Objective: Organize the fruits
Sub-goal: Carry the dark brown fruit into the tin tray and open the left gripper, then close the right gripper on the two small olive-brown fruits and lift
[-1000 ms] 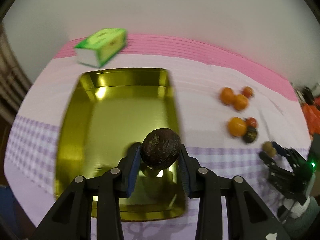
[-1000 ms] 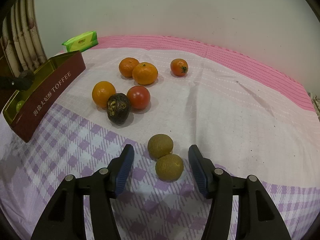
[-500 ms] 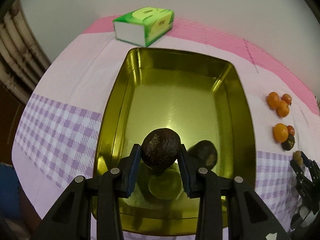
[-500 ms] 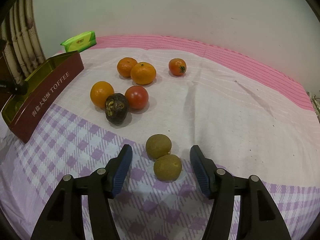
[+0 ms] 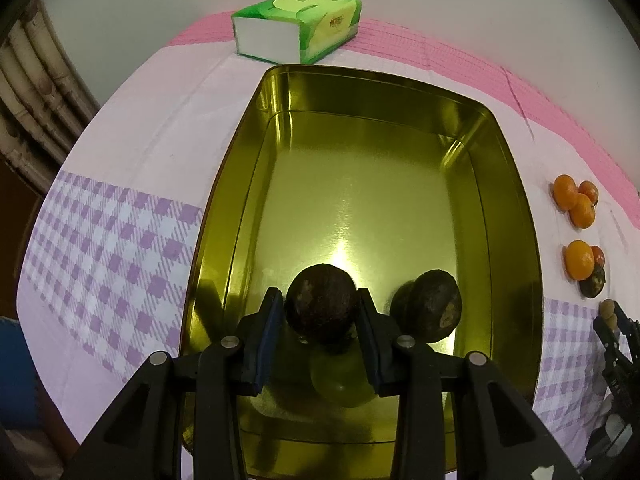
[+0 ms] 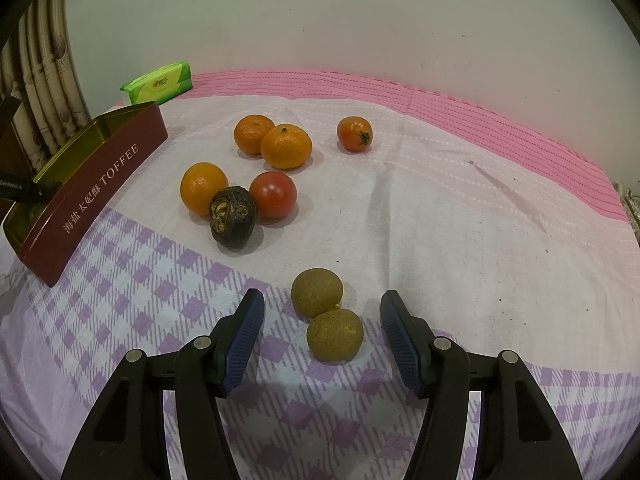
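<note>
In the left wrist view, the left gripper (image 5: 320,322) clamps a round, dark brown wrinkled fruit (image 5: 322,305) between its blue pads, holding it over the near end of a shiny gold rectangular tin (image 5: 516,216). A second dark brown fruit (image 5: 434,305) lies on the tin's floor just to the right of the held one, and a pale green round fruit (image 5: 340,380) lies on the floor below the jaws. A green tissue pack (image 5: 298,24) sits on the pink-and-purple checked cloth (image 5: 112,224) beyond the tin's far end. In the right wrist view, the right gripper (image 6: 322,330) hangs over the cloth with its jaws moderately wide, pads touching nothing; two olive-brown round fruits (image 6: 326,314) lie touching each other between them. Farther off sit a dark brown split-skinned fruit (image 6: 233,216), touching an orange mandarin (image 6: 203,188) and a red tomato (image 6: 273,194). Beyond are two more mandarins (image 6: 272,142) pressed together and a small reddish-orange tomato (image 6: 354,133) apart on the right. The tin's maroon side, lettered TOFFEE, stands at the left.
</note>
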